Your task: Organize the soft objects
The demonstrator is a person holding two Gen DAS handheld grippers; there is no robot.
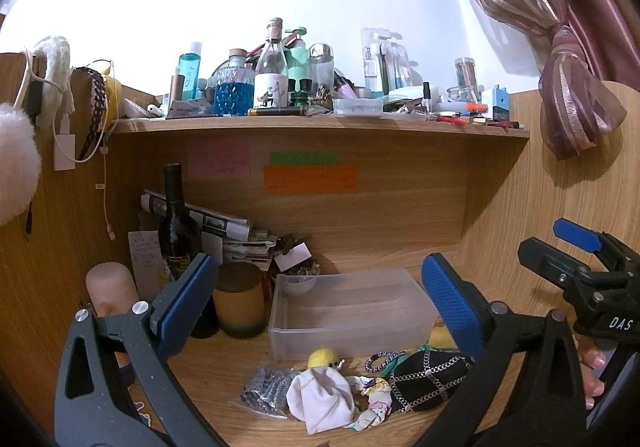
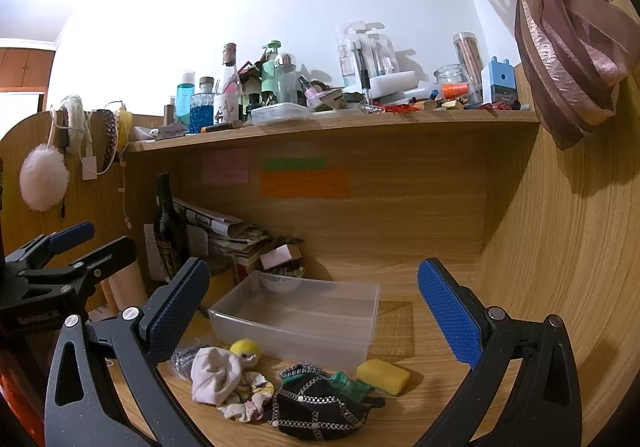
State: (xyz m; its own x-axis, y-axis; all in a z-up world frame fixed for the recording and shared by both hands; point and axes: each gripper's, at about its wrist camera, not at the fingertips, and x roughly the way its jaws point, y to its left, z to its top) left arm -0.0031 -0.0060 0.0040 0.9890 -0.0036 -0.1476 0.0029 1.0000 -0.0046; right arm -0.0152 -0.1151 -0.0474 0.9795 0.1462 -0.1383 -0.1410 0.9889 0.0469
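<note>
A pile of soft things lies on the desk in front of an empty clear plastic box (image 1: 352, 309) (image 2: 298, 313). It holds a white cloth pouch (image 1: 322, 397) (image 2: 214, 373), a small yellow-haired doll (image 1: 323, 357) (image 2: 246, 351), a black chain-pattern pouch (image 1: 430, 377) (image 2: 316, 411), a printed scrunchie (image 2: 250, 399) and a yellow sponge (image 2: 383, 375). My left gripper (image 1: 320, 299) is open and empty above the pile. My right gripper (image 2: 314, 311) is open and empty, also above the pile. Each gripper shows at the edge of the other's view.
A bag of small metal parts (image 1: 266, 391) lies left of the pile. A wine bottle (image 1: 178, 223), a yellow jar (image 1: 238, 297) and stacked papers (image 1: 236, 237) stand at the back left. The shelf above (image 1: 320, 123) is crowded with bottles. A curtain (image 1: 576, 103) hangs at right.
</note>
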